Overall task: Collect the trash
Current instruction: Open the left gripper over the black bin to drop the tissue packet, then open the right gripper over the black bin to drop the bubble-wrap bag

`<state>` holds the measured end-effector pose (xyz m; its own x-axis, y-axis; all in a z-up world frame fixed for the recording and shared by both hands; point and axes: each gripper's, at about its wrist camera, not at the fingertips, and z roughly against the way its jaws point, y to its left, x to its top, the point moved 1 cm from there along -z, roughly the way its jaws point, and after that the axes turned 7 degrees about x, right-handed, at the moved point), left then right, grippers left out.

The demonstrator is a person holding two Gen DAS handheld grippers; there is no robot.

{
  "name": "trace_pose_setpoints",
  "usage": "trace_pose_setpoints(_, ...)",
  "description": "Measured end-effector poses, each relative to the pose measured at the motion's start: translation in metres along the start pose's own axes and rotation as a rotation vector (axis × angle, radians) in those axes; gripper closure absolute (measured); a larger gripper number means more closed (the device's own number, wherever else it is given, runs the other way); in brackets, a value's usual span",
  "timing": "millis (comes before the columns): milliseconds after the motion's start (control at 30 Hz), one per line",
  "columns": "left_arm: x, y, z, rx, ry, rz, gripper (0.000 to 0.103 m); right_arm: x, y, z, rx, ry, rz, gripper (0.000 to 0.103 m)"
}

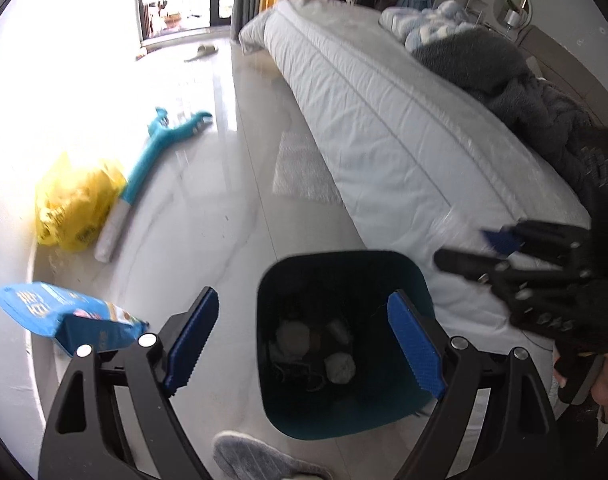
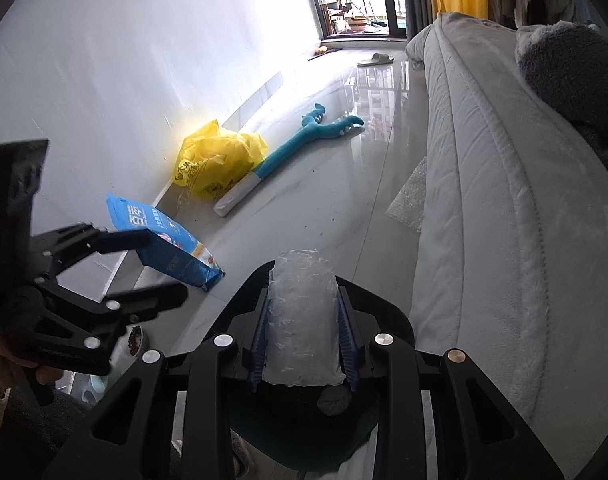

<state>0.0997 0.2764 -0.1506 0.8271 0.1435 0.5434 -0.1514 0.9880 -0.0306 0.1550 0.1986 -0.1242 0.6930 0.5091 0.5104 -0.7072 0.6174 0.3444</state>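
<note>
Right hand-held gripper (image 2: pixel 304 344) clamped on bubble wrap wad (image 2: pixel 304 320), poised above teal trash bin (image 1: pixel 343 344) (tissue balls inside). Left hand-held gripper (image 1: pixel 304 344) apart, empty. Risk: light, springy wrap drifting past rim onto floor (image 1: pixel 224 220) if released off-centre.

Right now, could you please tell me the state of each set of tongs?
Left tongs: open, empty, above the trash bin.
Right tongs: closed on a bubble wrap piece.
</note>
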Motion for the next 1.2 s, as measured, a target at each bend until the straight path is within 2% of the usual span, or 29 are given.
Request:
trace_pose_setpoints(200, 0.017, 0.003, 0.034, -0.027, -0.144, 0.037, 0.014, -0.01, 0.0, -0.025, -0.02, 0.075, 0.001, 0.071)
trace_pose_setpoints(267, 0.023, 0.004, 0.044, -0.016, -0.18, 0.056, 0.008, -0.012, 0.001, -0.031, -0.025, 0.089, -0.004, 0.071)
trace_pose_setpoints(467, 0.041, -0.003, 0.085, 0.012, -0.353, 0.072, 0.008, -0.015, 0.011, -0.039, -0.037, 0.157, 0.019, 0.069)
trace_pose_setpoints(533, 0.047, -0.005, 0.096, 0.027, -0.395, 0.103, 0.007, -0.018, 0.016, -0.037, -0.039, 0.178, 0.034, 0.061)
trace_pose_setpoints(567, 0.05, -0.006, 0.102, 0.048, -0.419, 0.12, 0.006, -0.02, 0.019, -0.032, -0.046, 0.177, 0.045, 0.051)
trace_pose_setpoints(600, 0.052, -0.008, 0.106, 0.064, -0.441, 0.123, 0.006, -0.021, 0.021, -0.027, -0.049, 0.173, 0.052, 0.046)
trace_pose_setpoints(700, 0.059, -0.017, 0.119, 0.083, -0.494, 0.133, 0.005, -0.023, 0.024, -0.01, -0.034, 0.152, 0.069, 0.039)
trace_pose_setpoints(867, 0.059, -0.036, 0.125, 0.09, -0.529, 0.126, 0.004, -0.021, 0.021, 0.02, -0.028, 0.08, 0.077, 0.031)
trace_pose_setpoints(1033, 0.052, -0.056, 0.12, 0.079, -0.535, 0.088, 0.003, -0.02, 0.003, 0.057, -0.052, -0.01, 0.03, 0.03)
trace_pose_setpoints(1200, 0.038, -0.063, 0.113, 0.117, -0.52, 0.07, 0.003, -0.025, -0.015, 0.096, -0.108, -0.124, -0.004, 0.026)
